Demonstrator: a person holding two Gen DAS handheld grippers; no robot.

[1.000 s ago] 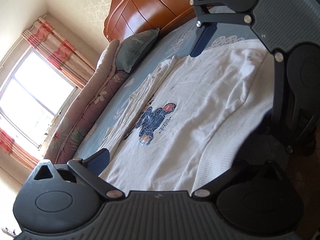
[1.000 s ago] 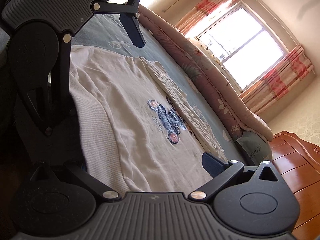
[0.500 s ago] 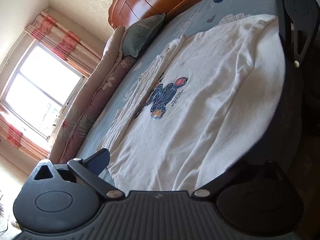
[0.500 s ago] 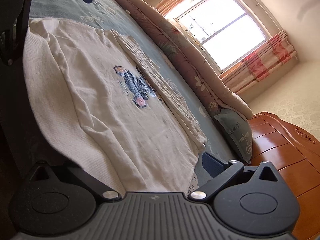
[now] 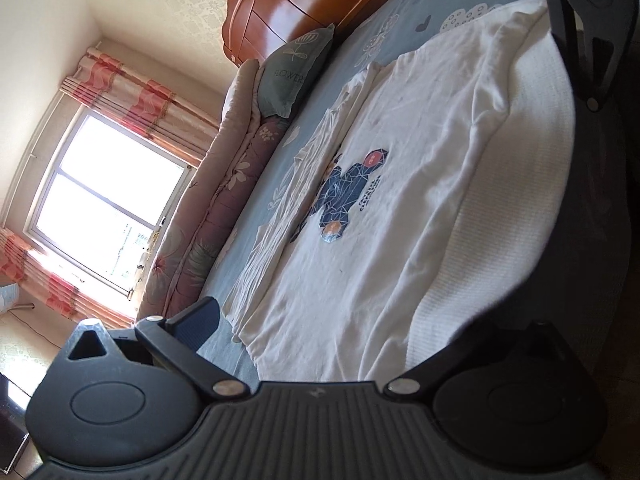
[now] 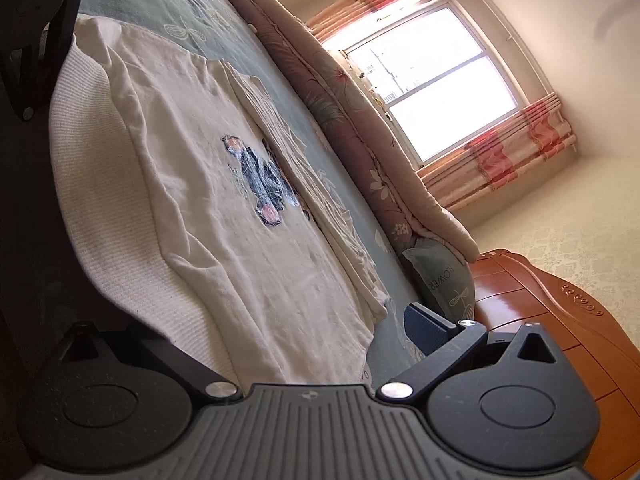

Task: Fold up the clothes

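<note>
Garment: a white sweatshirt (image 5: 404, 208) lies spread flat on the bed, front up, with a dark blue geometric bear print (image 5: 348, 196) near its middle.
Ribbed part: a white ribbed knit band (image 5: 516, 216) runs along the sweatshirt's near side and hangs over the edge of the bed.
Folded part: on the far side, a strip of the fabric is folded in and lies bunched in long creases (image 5: 296, 208) just beside the print.
Bed: a blue sheet (image 5: 384, 20) with pale leaf and insect patterns shows around the sweatshirt.
Left gripper (image 5: 340, 340): its fingers stand wide apart, one finger (image 5: 196, 326) over the sheet near the sweatshirt's corner, the other in shadow at the bed's edge; nothing is between them but the cloth lying below.
Right gripper (image 6: 256, 340): fingers also wide apart and clamped on nothing, one finger (image 6: 428, 328) over the sheet near the opposite corner of the sweatshirt; whether either gripper touches the cloth cannot be told.
Far side of bed: a rolled floral quilt (image 5: 224, 208) lies along the sheet, with a grey-green pillow (image 5: 294, 72) at its end.
Room: a wooden headboard (image 5: 304, 0), a bright window (image 5: 104, 208) and pink striped curtains (image 5: 132, 100).
</note>
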